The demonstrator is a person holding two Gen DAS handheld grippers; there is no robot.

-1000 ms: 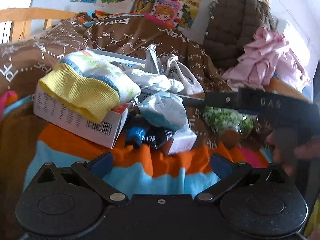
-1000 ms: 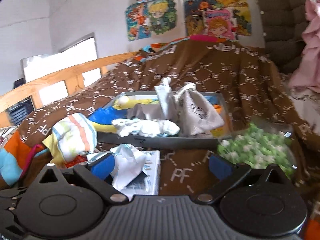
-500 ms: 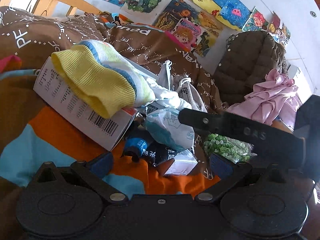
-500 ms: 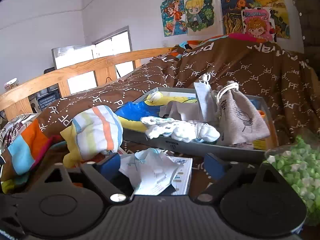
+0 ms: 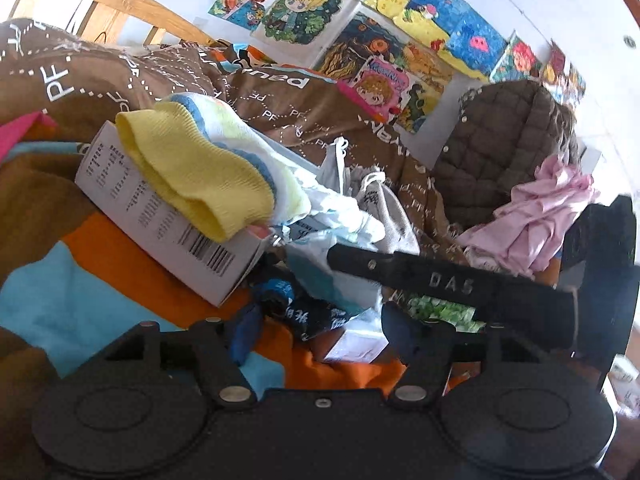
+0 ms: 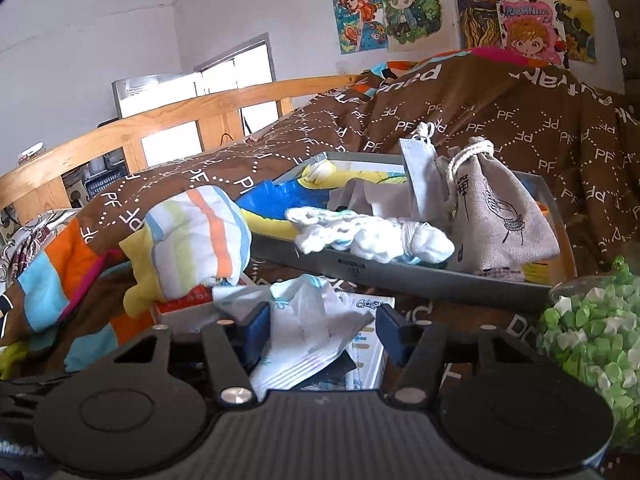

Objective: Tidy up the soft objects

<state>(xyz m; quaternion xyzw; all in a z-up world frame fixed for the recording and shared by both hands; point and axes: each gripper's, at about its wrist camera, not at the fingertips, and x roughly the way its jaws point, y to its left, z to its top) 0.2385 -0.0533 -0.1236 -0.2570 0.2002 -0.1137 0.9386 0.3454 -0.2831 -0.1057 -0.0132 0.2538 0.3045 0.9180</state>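
A grey tray (image 6: 400, 276) on the brown bedspread holds a linen drawstring pouch (image 6: 496, 216), a white knitted piece (image 6: 372, 236), a grey mask and blue-yellow cloth. A striped yellow-cuffed sock (image 6: 192, 248) lies on a white box (image 5: 168, 224); it also shows in the left wrist view (image 5: 200, 176). A crumpled white plastic packet (image 6: 308, 332) lies between my right gripper's (image 6: 318, 332) open fingers, on a small box. My left gripper (image 5: 316, 332) is open over a dark blue packet (image 5: 304, 312). The right gripper's black finger (image 5: 440, 280) crosses the left wrist view.
A clear bag of green and white paper stars (image 6: 592, 336) sits at the right. A pink garment (image 5: 536, 216) and a brown quilted jacket (image 5: 504, 152) lie behind. A wooden bed rail (image 6: 160, 120) runs along the left. A striped blanket (image 5: 80, 292) covers the near bed.
My right gripper has moved forward so the white packet now lies between its fingers. My left gripper has shifted closer to the pile and tilted.
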